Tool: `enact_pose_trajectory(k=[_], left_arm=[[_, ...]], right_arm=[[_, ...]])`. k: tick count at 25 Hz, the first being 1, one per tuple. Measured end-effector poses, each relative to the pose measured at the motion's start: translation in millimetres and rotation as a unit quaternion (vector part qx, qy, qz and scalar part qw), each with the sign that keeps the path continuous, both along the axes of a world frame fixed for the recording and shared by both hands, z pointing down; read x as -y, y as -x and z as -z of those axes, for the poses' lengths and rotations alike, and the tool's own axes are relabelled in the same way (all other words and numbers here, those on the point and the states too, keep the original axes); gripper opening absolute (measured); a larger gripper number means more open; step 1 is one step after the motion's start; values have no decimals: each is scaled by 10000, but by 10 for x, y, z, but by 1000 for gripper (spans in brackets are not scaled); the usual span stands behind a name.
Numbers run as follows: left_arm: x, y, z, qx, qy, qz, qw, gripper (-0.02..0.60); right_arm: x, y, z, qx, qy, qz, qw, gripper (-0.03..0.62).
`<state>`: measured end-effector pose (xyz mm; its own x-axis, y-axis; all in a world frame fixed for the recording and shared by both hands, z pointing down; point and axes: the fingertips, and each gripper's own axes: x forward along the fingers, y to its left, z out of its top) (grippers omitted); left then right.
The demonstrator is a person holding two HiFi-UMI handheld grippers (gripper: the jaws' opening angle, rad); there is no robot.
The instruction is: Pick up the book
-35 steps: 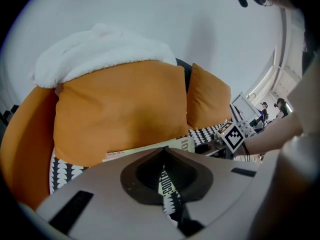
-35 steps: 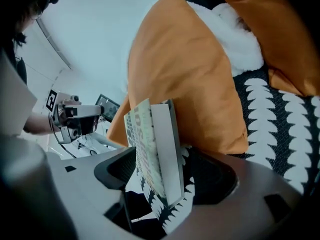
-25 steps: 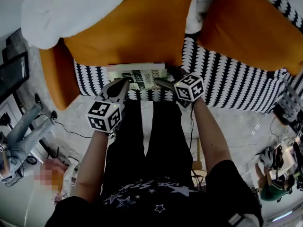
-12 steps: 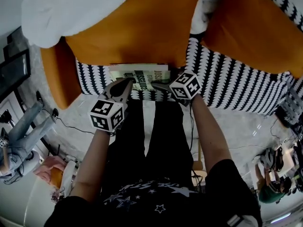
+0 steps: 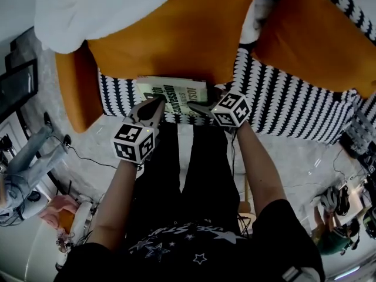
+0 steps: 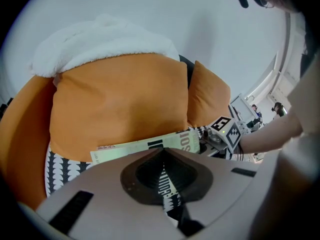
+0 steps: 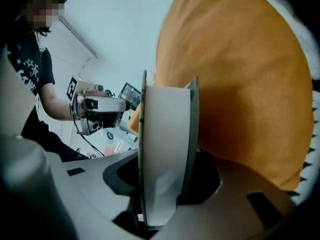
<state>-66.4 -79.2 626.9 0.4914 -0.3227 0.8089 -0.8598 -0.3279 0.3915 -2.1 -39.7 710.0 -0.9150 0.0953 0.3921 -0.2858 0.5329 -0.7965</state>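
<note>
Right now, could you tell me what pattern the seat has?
The seat is black with white rows, clearest in the head view.

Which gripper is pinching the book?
The right gripper: its jaws have just been closing on the book, across its page edge. The left gripper is shut, holding nothing.

We see the book (image 5: 174, 90) lying flat on the black-and-white patterned seat cover (image 5: 282, 106), just ahead of both grippers. The left gripper (image 5: 159, 101) points its jaws, drawn together, onto the book's near left part. The right gripper (image 5: 194, 106) has just been closing its jaws, and the book's near right edge sits between them. Beyond the jaws and the book rises a large orange cushion (image 5: 170, 34) with a white fleece blanket (image 5: 100, 10) over its top. A second orange cushion (image 5: 317, 34) stands to the right of the right jaws.
</note>
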Motion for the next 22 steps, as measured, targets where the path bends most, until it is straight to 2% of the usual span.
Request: enact_pose_trajectory(k=[8, 12, 17, 22], left_arm=[[-18, 63, 286, -58, -211, -81, 9997, 11], [66, 150, 510, -127, -373, -147, 9991, 11], [62, 222, 848, -215, -621, -485, 9967, 11], [169, 329, 1098, -428, -862, -531, 9939, 11]], right_arm=[[69, 7, 495, 204, -32, -357, 9991, 170], [146, 8, 752, 272, 35, -805, 9964, 170], [112, -19, 1136, 292, -24, -1394, 9898, 170], [145, -30, 1561, 387, -169, -1937, 9802, 170]])
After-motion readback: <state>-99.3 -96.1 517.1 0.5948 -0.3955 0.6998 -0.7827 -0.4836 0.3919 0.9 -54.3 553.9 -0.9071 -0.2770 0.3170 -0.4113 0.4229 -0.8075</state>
